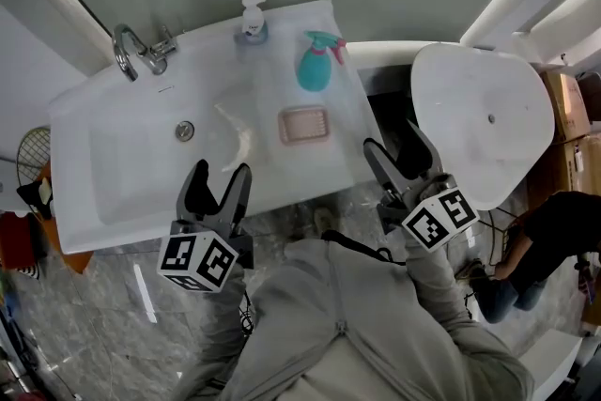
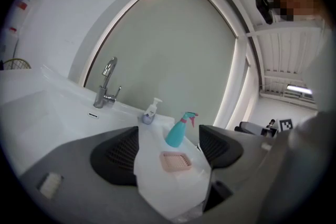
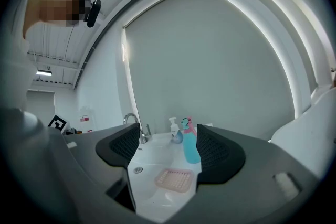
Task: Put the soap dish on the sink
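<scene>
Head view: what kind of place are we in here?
Probably a bathroom washstand set up in a workshop or showroom rather than a home. There is a white sink with a chrome faucet, a pump bottle and a pink soap dish on its top, but cardboard boxes stand at the right.

Sink (image 1: 122,155): white, glossy, smooth, ceramic look. Faucet (image 1: 136,52): polished chrome metal. Soap dish (image 1: 304,125): pink plastic, matt, ribbed top. Spray bottle (image 1: 315,66): teal plastic, smooth. Floor (image 1: 103,315): grey marble-pattern, polished.
</scene>
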Demonstrator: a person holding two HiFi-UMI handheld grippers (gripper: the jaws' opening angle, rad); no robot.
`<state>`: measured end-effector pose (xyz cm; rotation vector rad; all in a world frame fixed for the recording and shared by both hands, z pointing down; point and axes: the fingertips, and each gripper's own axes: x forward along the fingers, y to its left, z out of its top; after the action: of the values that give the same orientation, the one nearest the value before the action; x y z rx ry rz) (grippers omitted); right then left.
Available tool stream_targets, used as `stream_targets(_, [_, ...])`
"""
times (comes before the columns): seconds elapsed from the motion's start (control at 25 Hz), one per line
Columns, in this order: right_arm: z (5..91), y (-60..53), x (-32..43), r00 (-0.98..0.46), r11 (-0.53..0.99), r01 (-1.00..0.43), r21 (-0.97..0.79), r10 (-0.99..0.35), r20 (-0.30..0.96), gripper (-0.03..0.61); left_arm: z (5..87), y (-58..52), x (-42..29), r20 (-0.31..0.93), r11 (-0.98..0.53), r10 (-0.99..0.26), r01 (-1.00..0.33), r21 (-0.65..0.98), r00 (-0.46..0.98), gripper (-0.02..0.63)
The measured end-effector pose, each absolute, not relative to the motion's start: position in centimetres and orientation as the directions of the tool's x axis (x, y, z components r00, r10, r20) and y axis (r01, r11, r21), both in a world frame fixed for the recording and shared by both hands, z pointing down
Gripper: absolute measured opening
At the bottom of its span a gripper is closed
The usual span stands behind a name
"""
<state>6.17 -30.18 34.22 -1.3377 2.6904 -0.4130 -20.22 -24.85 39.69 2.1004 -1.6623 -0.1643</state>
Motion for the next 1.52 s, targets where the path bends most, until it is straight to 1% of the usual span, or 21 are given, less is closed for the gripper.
stream_targets(0.4, [34.5, -29.3, 5.3, -0.613, 0.581, -0.76, -0.291, -0.79, 0.023, 0.339, 39.0, -23.6, -18.6, 0.171, -0.207, -0.946, -0.919, 0.335, 0.276, 0.388])
stream_targets(1.24, [34.9, -28.1, 4.6, -0.62, 0.584, -0.756, -0.296, -0.783, 0.039, 0.339, 38.9, -23.2, -18.7, 0.171, -0.204, -0.947, -0.919, 0.337, 0.272, 0.388])
stream_targets(1.52, [34.9, -28.2, 4.4, -0.622, 0.591, -0.76, -0.27, -0.782, 0.035, 0.339, 39.0, -23.3, -18.8, 0.177, -0.195, -0.948, -0.921, 0.336, 0.266, 0.388])
